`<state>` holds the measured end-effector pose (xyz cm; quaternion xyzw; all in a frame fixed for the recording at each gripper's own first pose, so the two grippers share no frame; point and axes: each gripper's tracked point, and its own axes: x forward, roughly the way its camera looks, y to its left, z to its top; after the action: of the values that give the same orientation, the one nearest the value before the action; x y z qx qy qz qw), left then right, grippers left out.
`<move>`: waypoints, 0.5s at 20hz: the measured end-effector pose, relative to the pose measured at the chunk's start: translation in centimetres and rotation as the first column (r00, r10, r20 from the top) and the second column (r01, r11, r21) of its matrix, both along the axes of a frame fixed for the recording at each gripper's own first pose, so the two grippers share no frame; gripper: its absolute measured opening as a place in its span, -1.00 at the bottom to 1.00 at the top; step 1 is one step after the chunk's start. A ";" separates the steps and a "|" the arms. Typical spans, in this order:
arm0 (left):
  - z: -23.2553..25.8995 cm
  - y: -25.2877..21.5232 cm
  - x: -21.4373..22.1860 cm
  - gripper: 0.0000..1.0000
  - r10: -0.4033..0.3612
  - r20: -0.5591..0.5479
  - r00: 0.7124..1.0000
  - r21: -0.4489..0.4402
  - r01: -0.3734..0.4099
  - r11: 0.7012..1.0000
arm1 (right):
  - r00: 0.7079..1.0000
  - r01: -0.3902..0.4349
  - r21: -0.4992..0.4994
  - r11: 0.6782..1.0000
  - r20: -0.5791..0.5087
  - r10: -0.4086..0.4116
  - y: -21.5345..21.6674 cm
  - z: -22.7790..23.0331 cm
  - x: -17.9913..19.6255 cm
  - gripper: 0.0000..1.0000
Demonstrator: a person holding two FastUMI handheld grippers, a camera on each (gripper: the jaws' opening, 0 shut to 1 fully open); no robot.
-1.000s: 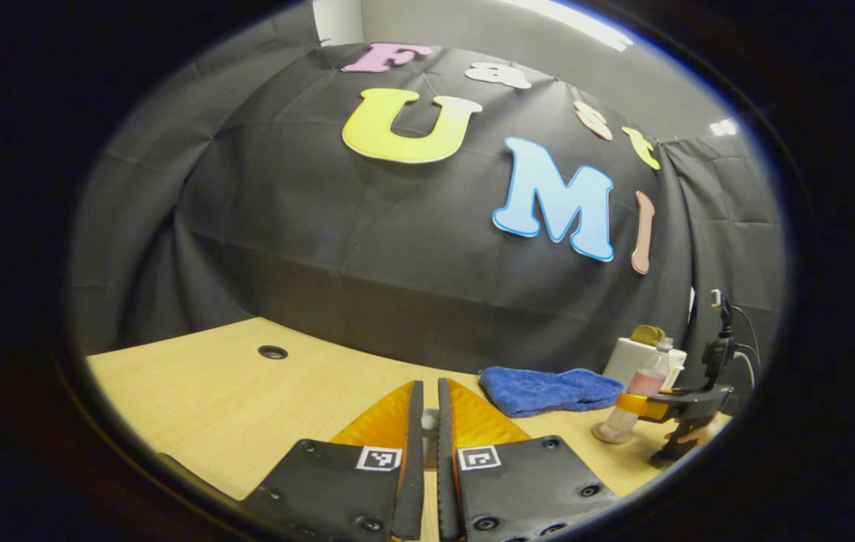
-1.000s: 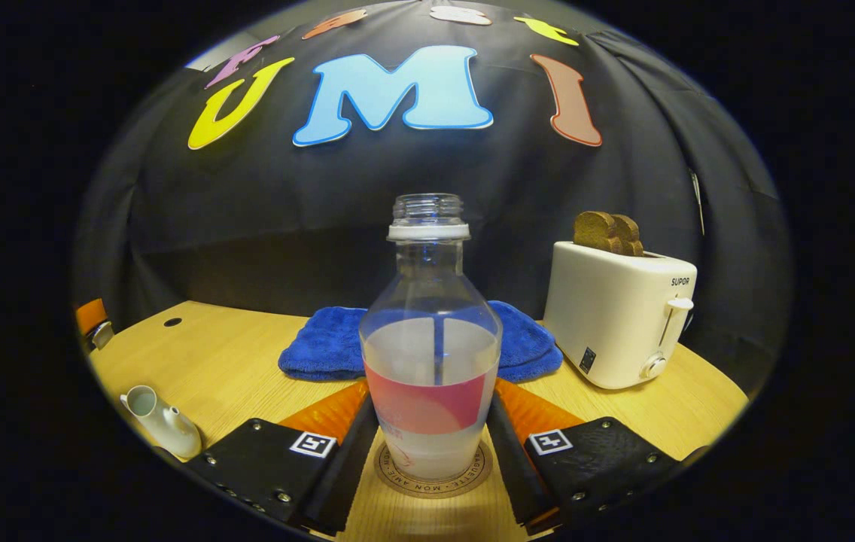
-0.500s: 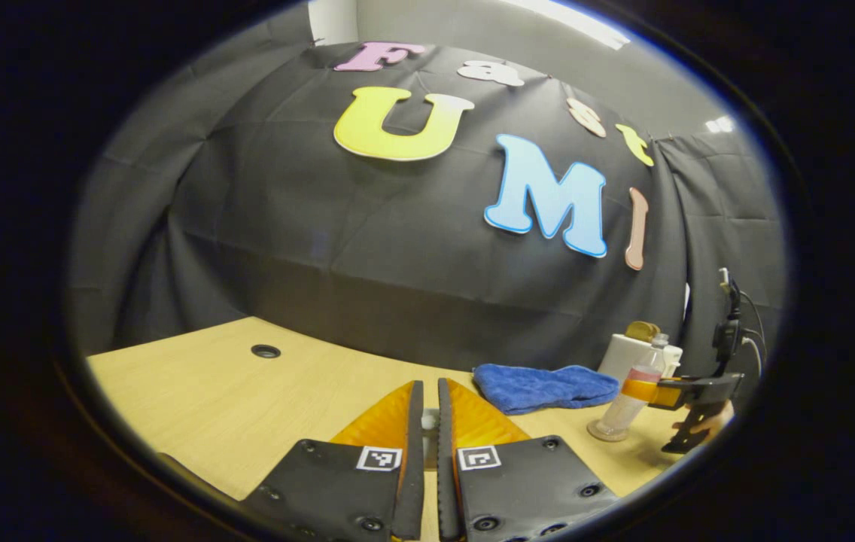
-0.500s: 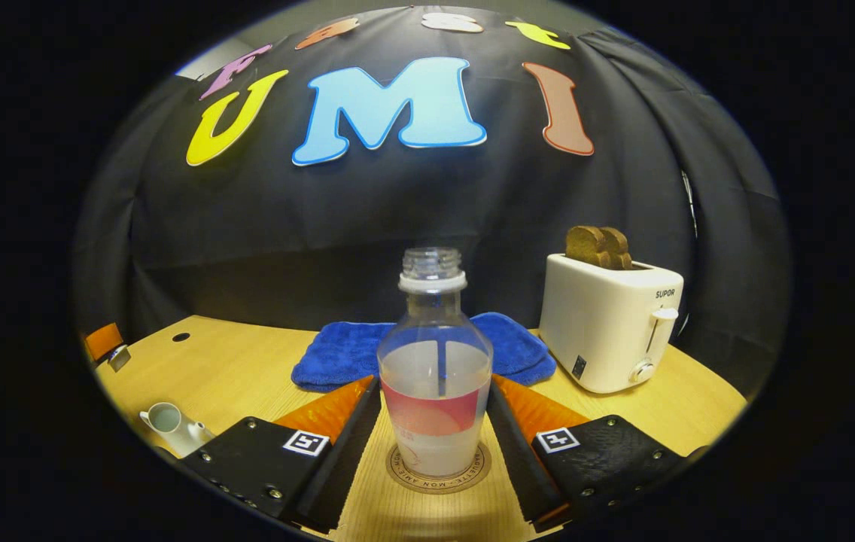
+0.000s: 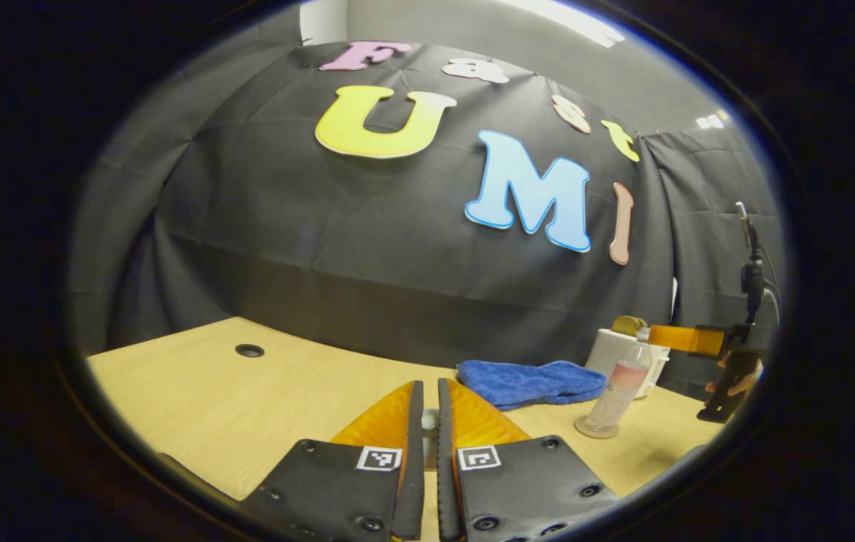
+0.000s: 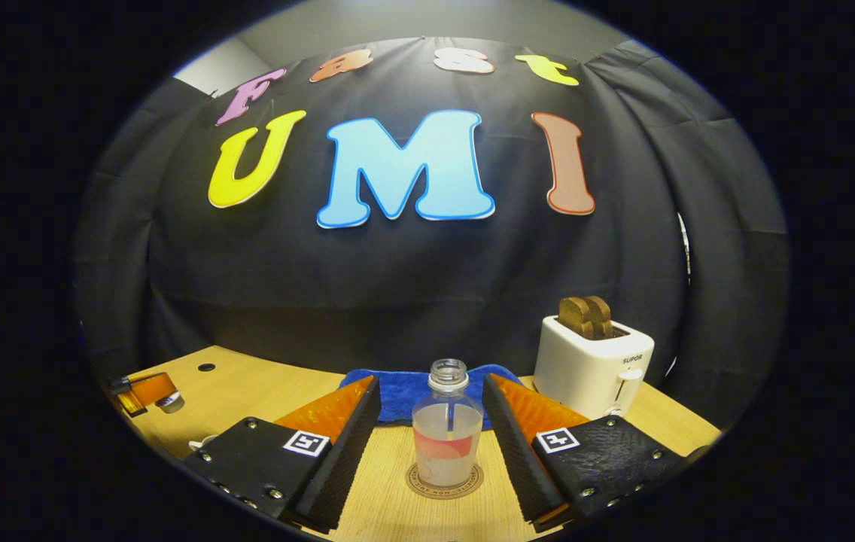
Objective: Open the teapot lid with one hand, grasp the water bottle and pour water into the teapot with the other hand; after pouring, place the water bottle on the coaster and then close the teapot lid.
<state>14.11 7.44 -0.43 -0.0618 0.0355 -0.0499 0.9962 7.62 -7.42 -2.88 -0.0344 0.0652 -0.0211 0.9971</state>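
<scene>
In the right gripper view we saw the right gripper (image 6: pixel 431 395) with its jaws spread wide, raised above and clear of the water bottle (image 6: pixel 447 435), which showed between them without touching either finger. The bottle stood upright, uncapped and partly filled, on the round coaster (image 6: pixel 445 482) at 6 o'clock of that view. Behind the bottle, at about 12 o'clock from it, lay a folded blue towel (image 6: pixel 405 391) on the table (image 6: pixel 262 391). At about 2 o'clock from the bottle stood a white toaster (image 6: pixel 593 367) with two brown slices sticking out of its slots. Far off at 9 o'clock, at the table's edge, we saw the left gripper (image 6: pixel 143 391) with a small pale piece at its tips, too small for us to tell what it was.

In the left gripper view the left gripper (image 5: pixel 430 410) had its jaws nearly pressed together, pinching a small pale thing that we could not identify. Beyond it, at 3 o'clock, the bottle (image 5: pixel 619 384) stood on its coaster (image 5: pixel 597 429) near the towel (image 5: pixel 529 382) and the toaster (image 5: pixel 612 348). The right gripper (image 5: pixel 687 339) hung above and beside the bottle, apart from it, with a hand (image 5: pixel 732 380) on its grip.
</scene>
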 end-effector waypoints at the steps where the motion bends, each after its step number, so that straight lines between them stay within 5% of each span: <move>1: 0.0 -0.4 -0.1 -0.70 -0.013 -0.004 1.000 -0.004 0.013 1.000 | 1.000 -0.005 0.002 1.000 0.017 0.005 0.4 0.7 -0.9 0.70; 10: -0.9 -5.4 -0.4 -0.70 -0.133 -0.023 0.991 0.015 0.134 0.991 | 0.999 -0.047 -0.021 0.999 -0.005 0.046 3.9 -3.6 -9.3 0.70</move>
<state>13.76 2.09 -1.30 -0.0518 0.0511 -0.1155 0.9906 -1.68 -3.54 -6.50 -0.0467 0.0662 0.0014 0.9967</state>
